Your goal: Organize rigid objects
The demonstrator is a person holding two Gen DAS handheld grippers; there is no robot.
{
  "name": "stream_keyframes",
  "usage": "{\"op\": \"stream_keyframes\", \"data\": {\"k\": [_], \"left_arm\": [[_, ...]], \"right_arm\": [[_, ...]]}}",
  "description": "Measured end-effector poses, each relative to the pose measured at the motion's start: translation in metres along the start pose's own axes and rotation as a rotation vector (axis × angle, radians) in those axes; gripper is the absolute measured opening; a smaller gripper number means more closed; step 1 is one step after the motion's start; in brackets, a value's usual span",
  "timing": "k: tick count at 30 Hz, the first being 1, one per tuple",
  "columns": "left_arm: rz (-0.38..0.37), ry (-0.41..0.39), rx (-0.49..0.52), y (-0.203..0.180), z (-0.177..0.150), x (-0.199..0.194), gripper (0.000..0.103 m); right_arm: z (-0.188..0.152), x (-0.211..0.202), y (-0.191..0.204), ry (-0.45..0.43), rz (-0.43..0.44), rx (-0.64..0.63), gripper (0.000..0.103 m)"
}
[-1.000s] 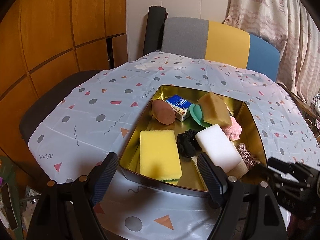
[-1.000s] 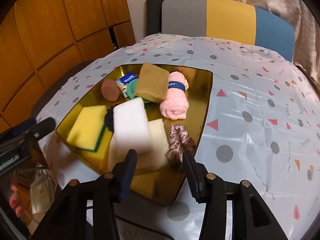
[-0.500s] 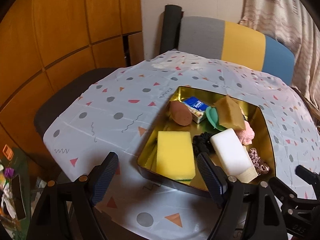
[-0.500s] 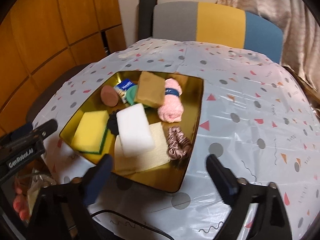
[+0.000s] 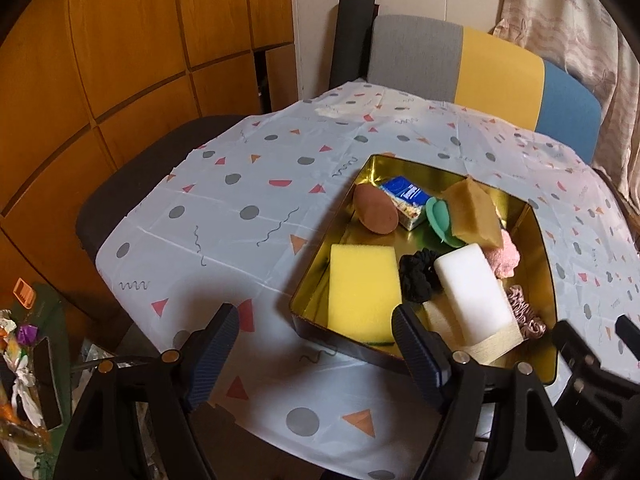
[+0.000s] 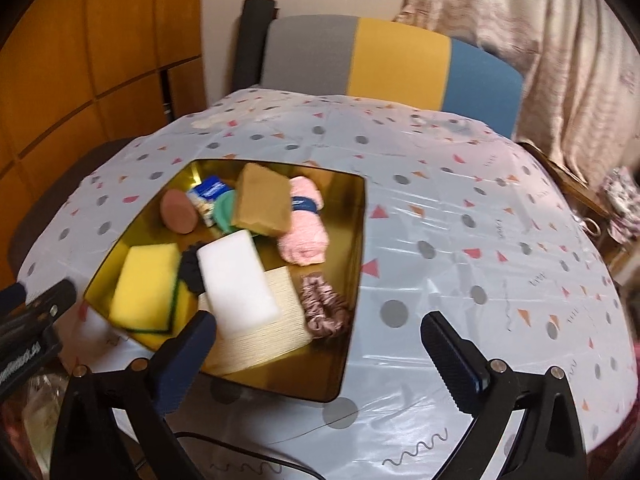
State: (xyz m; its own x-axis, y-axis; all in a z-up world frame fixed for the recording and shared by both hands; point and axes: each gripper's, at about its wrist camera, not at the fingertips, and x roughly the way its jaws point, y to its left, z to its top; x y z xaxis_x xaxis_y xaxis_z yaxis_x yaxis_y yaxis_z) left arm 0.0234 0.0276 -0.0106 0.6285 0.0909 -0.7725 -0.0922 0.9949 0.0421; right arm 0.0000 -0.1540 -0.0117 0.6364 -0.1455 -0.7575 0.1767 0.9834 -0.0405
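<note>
A gold tray [image 5: 536, 216] [image 6: 344, 208] on the patterned tablecloth holds a yellow sponge [image 5: 364, 288] [image 6: 144, 284], a white block [image 5: 472, 292] [image 6: 236, 280], a brown sponge [image 5: 476, 212], a brown oval piece [image 5: 376, 208], a blue packet [image 5: 406, 196], a pink towel [image 6: 304, 232] and two scrunchies. My left gripper [image 5: 314, 316] hovers open over the tray's near left corner, holding nothing. My right gripper [image 6: 318, 320] hangs above the tray's near right side. Its jaws are opening, with nothing between them.
A chair with a grey, yellow and blue back [image 5: 480, 64] stands behind the table. Wooden wall panels [image 5: 120, 60] are on the left, a curtain [image 6: 560, 60] on the right. Clutter [image 5: 24, 360] lies on the floor at the left. A black cable [image 6: 240, 444] runs under the right gripper.
The right jaws spread from narrow to wide, and that gripper rose and drew back from the tray. The left view swung left, so the tray now sits further right.
</note>
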Motion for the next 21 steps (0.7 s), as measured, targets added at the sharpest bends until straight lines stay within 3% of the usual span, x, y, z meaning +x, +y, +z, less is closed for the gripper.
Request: {"op": "stream_keyframes", "data": {"k": [9, 17, 21], "left_arm": [[-0.025, 0.021, 0.032, -0.007, 0.002, -0.007, 0.075], [0.024, -0.010, 0.085, -0.015, 0.001, -0.011, 0.075], [0.014, -0.008, 0.083, -0.015, 0.000, -0.011, 0.075]], "right_arm": [[0.007, -0.003, -0.001, 0.009, -0.034, 0.058, 0.103], [0.008, -0.003, 0.001, 0.016, -0.059, 0.050, 0.103], [0.008, -0.004, 0.001, 0.013, -0.062, 0.052, 0.103]]}}
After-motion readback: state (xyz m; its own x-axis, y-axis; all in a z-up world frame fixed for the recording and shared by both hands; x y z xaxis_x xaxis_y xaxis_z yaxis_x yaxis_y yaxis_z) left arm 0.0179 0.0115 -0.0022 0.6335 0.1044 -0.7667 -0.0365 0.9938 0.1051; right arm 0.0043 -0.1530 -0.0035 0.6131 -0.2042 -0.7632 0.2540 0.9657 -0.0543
